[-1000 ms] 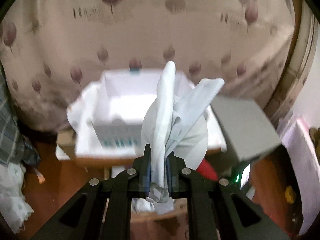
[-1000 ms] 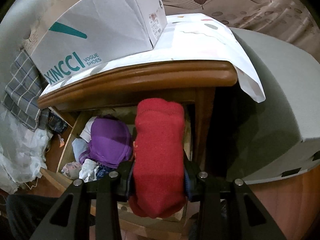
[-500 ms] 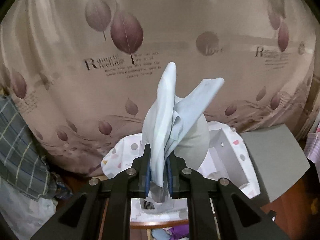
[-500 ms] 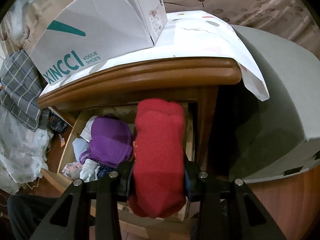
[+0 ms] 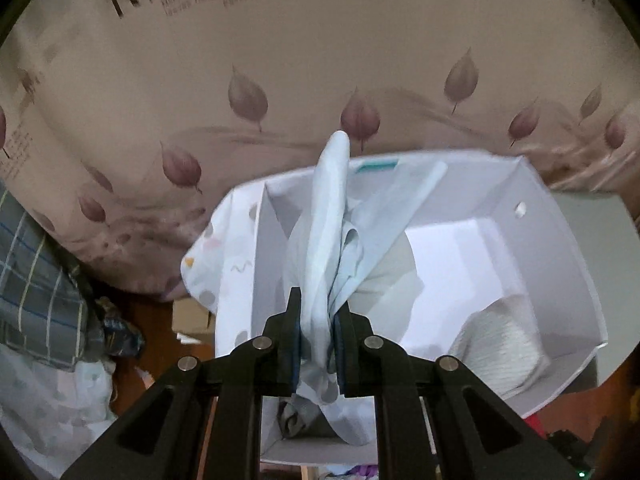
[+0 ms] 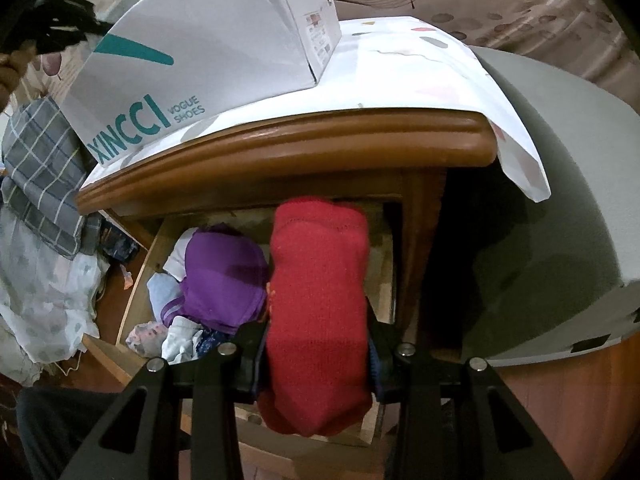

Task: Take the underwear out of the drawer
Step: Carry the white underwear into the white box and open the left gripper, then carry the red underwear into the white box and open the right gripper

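My left gripper [image 5: 316, 320] is shut on a pale blue piece of underwear [image 5: 332, 232] that sticks up between the pads, above the open white shoe box [image 5: 560, 264]. A white ribbed garment [image 5: 500, 344] lies in the box's near right corner. My right gripper [image 6: 318, 344] is shut on a red knitted roll [image 6: 320, 304], held over the open wooden drawer [image 6: 136, 292]. In the drawer lie a purple garment [image 6: 224, 276] and some pale and patterned pieces [image 6: 176, 336]. The left gripper also shows as a dark shape [image 6: 60, 28] at the top left of the right wrist view.
The shoe box [image 6: 208, 48] stands on a dotted white cloth [image 6: 420, 68] over the wooden cabinet top [image 6: 280, 140]. A leaf-print curtain [image 5: 280, 60] hangs behind. A grey plaid cloth [image 5: 36, 288] lies at the left, and a grey cushioned surface [image 6: 560, 208] at the right.
My left gripper has travelled with the pale blue underwear toward and down over the open shoe box, which now fills the lower view. The right gripper and the red roll have kept still.
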A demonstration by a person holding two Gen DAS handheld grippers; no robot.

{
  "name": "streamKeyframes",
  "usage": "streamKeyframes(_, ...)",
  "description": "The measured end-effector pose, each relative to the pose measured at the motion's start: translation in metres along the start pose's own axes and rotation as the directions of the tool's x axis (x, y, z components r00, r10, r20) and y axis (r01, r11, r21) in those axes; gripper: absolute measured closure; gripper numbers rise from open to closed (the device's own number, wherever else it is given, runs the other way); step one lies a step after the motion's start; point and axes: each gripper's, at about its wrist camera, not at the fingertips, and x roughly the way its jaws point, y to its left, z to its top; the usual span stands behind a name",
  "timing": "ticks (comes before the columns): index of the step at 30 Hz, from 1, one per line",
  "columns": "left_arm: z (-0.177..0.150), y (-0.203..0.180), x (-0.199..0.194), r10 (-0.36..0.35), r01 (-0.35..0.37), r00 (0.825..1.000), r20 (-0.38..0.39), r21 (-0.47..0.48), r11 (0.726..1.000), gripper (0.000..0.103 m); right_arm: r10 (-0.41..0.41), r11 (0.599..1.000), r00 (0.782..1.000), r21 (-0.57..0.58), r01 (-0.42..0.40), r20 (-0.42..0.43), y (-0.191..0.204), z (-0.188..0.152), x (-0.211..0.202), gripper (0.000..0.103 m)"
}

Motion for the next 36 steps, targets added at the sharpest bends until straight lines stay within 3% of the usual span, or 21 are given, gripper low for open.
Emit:
streamKeyframes(6,-0.010,0.000,0.022,0.001,-0.002,0.999,-0.032,-0.021,1.000,0.091,0.003,1.000,1.000,-0.001,-0.003,-0.002,0.001,-0.001,0.000,0.065)
streamKeyframes(15,-0.011,0.005,0.021,-0.010,0.009,1.000,-0.021,-0.066,0.998,0.084,0.000,1.000,1.000,0.005,0.000,0.003,0.003,-0.002,0.002,0.065)
streamKeyframes(24,-0.022,-0.002,-0.021,-0.009,0.011,0.997,0.071,-0.033,0.999,0.066,-0.009,1.000,1.000,-0.003,0.009,-0.003,0.005,-0.001,0.005,0.065)
streamKeyframes(27,-0.032,-0.001,-0.045,0.010,-0.007,0.992,0.122,-0.028,1.000,0.055,-0.018,1.000,1.000,-0.010,0.018,-0.001,0.006,-0.003,0.004,0.065)
streamKeyframes(32,-0.067,0.011,-0.078,0.036,-0.024,0.980,0.194,-0.063,0.998,0.033,-0.039,0.999,0.999,-0.029,0.040,0.006,0.008,-0.004,0.003,0.065)
streamKeyframes(36,-0.113,0.026,-0.080,0.084,-0.063,0.979,0.185,-0.118,0.991,0.032,-0.040,0.997,0.999,-0.067,0.041,0.022,0.015,-0.006,0.000,0.065)
